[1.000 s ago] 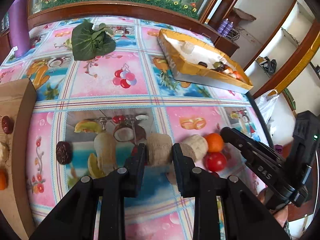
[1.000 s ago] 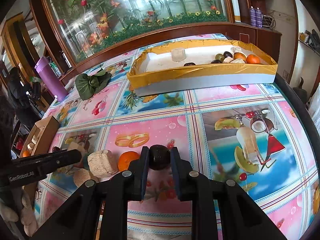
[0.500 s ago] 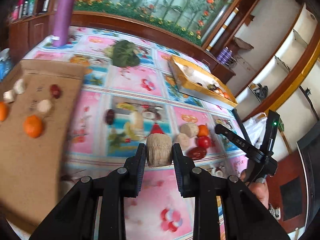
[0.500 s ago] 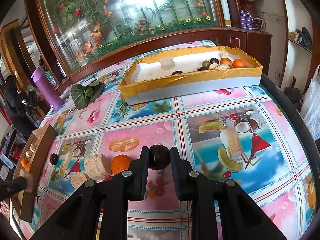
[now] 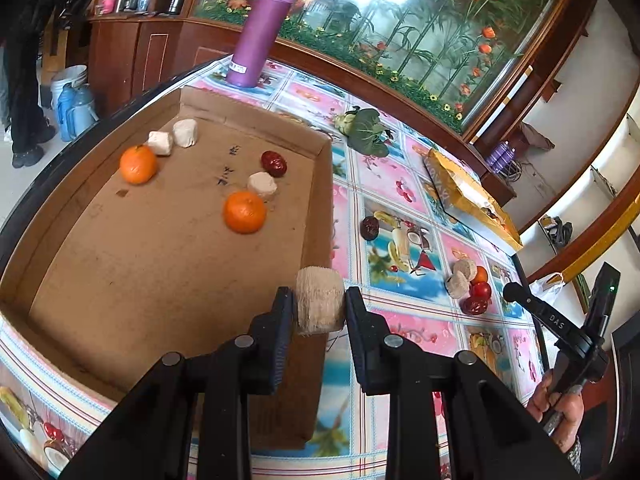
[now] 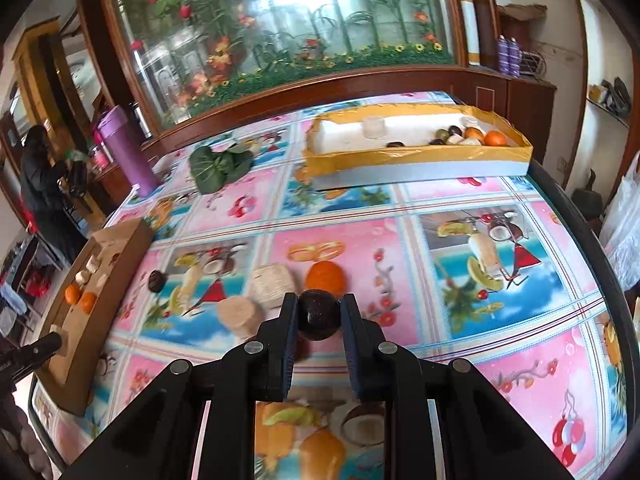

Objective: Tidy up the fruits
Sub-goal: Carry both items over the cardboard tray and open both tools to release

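Jaws of left gripper (image 5: pixel 320 308) closed on beige fibrous cylinder (image 5: pixel 320 305), above cardboard tray (image 5: pixel 320 208) edge; right gripper (image 6: pixel 319 316) clamped on dark round fruit (image 6: pixel 319 315) over tablecloth (image 6: pixel 440 320). "DAS" readable on right gripper only in left view; yellow-rimmed tray (image 6: pixel 416 160) contents clear only in right view

The left wrist view looks steeply down, close over the cardboard tray (image 5: pixel 120 264) at the tabletop's (image 5: pixel 404 184) edge. The right wrist view faces across the tabletop toward the yellow-rimmed box (image 6: pixel 416 156). Both views share the tray, box and purple bottle (image 5: pixel 264 32).
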`<state>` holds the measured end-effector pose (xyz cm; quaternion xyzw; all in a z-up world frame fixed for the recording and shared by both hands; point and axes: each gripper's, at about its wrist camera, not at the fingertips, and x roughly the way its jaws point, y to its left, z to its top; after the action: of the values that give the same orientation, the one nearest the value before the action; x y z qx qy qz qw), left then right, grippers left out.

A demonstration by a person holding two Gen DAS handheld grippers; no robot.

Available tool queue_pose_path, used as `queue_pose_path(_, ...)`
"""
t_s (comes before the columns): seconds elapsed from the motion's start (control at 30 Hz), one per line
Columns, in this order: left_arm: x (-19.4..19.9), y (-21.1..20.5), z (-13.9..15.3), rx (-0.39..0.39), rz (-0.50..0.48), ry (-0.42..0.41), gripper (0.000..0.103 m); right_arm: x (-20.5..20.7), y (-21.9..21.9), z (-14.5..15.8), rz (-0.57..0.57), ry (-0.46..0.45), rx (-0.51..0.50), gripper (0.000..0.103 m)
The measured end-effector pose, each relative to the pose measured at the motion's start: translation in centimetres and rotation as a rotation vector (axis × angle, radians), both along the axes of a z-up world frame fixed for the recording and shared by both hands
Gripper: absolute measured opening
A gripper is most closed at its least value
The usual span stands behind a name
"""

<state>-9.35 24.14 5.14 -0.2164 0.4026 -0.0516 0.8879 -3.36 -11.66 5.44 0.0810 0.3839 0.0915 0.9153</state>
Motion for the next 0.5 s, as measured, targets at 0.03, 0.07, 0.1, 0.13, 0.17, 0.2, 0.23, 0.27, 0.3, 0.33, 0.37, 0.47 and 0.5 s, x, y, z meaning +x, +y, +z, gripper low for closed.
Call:
queue_pose_path(0.03, -0.1, 0.1, 0.0, -0.002, 0.001, -0.001, 0.026, -0.3, 0.5, 0.2, 0.009, -0.004, -0.004, 0.023)
queue_pose_path(0.07, -0.3, 0.2, 0.1, -0.004, 0.001, -0.004, 0.026, -0.6, 0.9, 0.4, 0.019, -0.007, -0.005, 0.023)
queue_pose_path(0.1, -0.4, 0.2, 0.1, -0.003, 0.002, -0.007, 0.026, -0.8, 1.3, 0.7, 0.029, -0.011, -0.004, 0.023)
queue_pose_path(0.13, -0.6, 0.2, 0.3, -0.002, 0.003, -0.013, 0.026, -1.1, 1.7, 0.9, 0.037, -0.015, -0.003, 0.023)
queue_pose_path(0.17, -0.8, 0.2, 0.4, 0.000, 0.003, -0.017, 0.026, -1.4, 2.1, 1.1, 0.045, -0.020, -0.001, 0.023)
queue_pose_path(0.2, -0.9, 0.2, 0.5, 0.004, 0.004, -0.022, 0.026, -1.7, 2.4, 1.3, 0.053, -0.023, 0.001, 0.023)
queue_pose_path(0.23, -1.1, 0.2, 0.6, 0.007, 0.005, -0.026, 0.026, -2.0, 2.7, 1.4, 0.062, -0.026, 0.002, 0.023)
queue_pose_path(0.27, -1.2, 0.2, 0.7, 0.011, 0.007, -0.029, 0.026, -2.3, 3.1, 1.4, 0.072, -0.027, 0.002, 0.023)
queue_pose_path(0.3, -1.4, 0.2, 0.7, 0.012, 0.008, -0.031, 0.026, -2.5, 3.5, 1.5, 0.080, -0.026, 0.002, 0.023)
queue_pose_path(0.33, -1.5, 0.3, 0.7, 0.010, 0.010, -0.033, 0.026, -2.6, 3.9, 1.5, 0.089, -0.025, 0.003, 0.023)
queue_pose_path(0.37, -1.6, 0.4, 0.7, 0.006, 0.011, -0.034, 0.026, -2.9, 4.4, 1.5, 0.099, -0.022, 0.005, 0.023)
queue_pose_path(0.47, -1.9, 0.5, 0.6, 0.006, 0.017, -0.037, 0.026, -3.3, 5.7, 1.4, 0.131, -0.015, 0.015, 0.023)
queue_pose_path(0.5, -2.0, 0.6, 0.5, 0.008, 0.021, -0.036, 0.026, -3.4, 6.2, 1.4, 0.143, -0.013, 0.020, 0.023)
